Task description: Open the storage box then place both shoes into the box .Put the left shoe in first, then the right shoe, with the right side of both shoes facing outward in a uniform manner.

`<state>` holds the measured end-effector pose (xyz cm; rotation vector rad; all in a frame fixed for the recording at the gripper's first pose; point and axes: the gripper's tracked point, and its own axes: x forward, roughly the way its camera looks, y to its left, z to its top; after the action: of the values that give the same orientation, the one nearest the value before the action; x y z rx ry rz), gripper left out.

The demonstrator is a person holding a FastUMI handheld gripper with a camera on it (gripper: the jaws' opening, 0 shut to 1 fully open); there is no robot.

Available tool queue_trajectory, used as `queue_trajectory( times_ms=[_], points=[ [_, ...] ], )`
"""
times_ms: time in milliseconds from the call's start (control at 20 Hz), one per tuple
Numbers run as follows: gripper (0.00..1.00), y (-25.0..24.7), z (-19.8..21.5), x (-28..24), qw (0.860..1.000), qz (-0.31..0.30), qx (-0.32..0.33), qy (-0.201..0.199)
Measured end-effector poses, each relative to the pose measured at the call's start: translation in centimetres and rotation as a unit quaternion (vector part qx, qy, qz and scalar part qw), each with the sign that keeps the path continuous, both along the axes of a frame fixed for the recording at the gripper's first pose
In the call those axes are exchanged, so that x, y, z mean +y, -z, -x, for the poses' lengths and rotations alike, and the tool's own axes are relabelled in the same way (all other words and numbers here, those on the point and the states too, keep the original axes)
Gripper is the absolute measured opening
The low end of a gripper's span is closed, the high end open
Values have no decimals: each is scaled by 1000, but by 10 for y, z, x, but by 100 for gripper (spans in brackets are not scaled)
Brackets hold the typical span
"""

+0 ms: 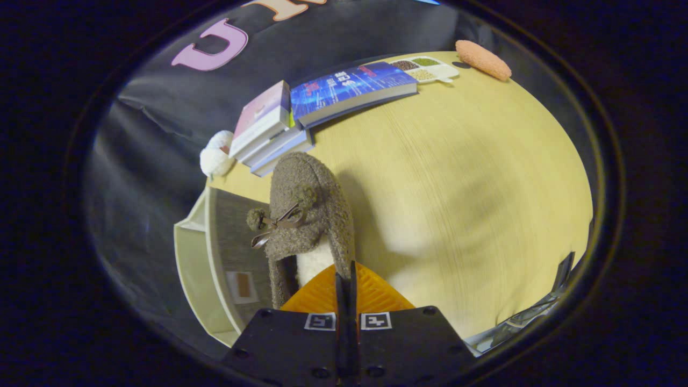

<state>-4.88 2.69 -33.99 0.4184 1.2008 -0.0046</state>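
A brown fuzzy shoe (309,209) with a bow and pompoms hangs just ahead of my gripper (346,275), toe pointing away from me and its pale lining showing. My fingers are shut on the rim of its opening, near the heel. It is lifted above the wooden table (462,177) and casts a shadow to the right. Left of the shoe and lower down stands the cream storage box (196,269), open, showing a grey inner surface with a small label. I cannot tell whether that grey surface is part of the box or another shoe.
A stack of books (279,126) and a large blue book (349,88) lie beyond the shoe at the table's far edge. A white fluffy ball (215,156) sits beside them. Farther right are a divided dish of grains (427,69) and an orange pad (482,59).
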Motion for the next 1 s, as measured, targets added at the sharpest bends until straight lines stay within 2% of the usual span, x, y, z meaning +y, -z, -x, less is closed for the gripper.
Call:
queue_trajectory(
  times_ms=[300, 500, 600, 800, 1000],
  points=[
    [3, -86, -7, 48, 997, -30, -73, -25],
    [3, -116, 2, 91, 993, -58, -88, -46],
    [3, -116, 9, 108, 993, -63, -83, -55],
    [3, -84, 32, 133, 995, -52, -49, -73],
    [3, -53, 47, 133, 997, -5, -30, -74]
  ],
)
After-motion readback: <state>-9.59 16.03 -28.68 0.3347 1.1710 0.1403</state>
